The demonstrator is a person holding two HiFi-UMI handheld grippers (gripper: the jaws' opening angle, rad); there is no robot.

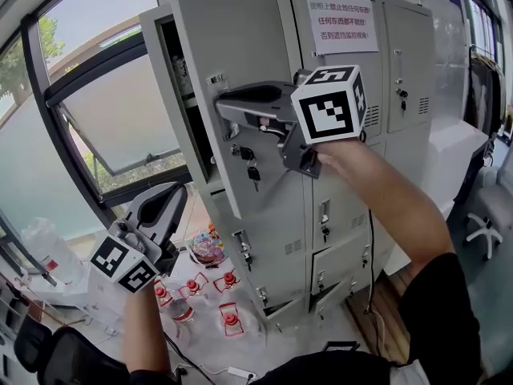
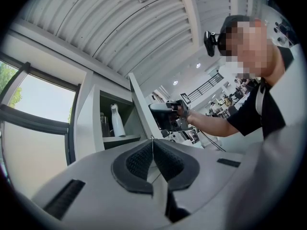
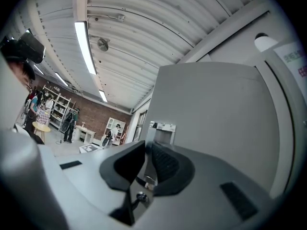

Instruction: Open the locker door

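Grey and empty, my left gripper (image 1: 172, 199) hangs low with its jaws closed, clear of the swing. Beyond it my right gripper (image 1: 227, 107) pinches the locker door (image 1: 232, 38) at its free edge for leverage, the door standing partway open from the locker (image 1: 353, 151).

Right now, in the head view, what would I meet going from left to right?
First the window → left tongs → locker door → paper notice → office chair.
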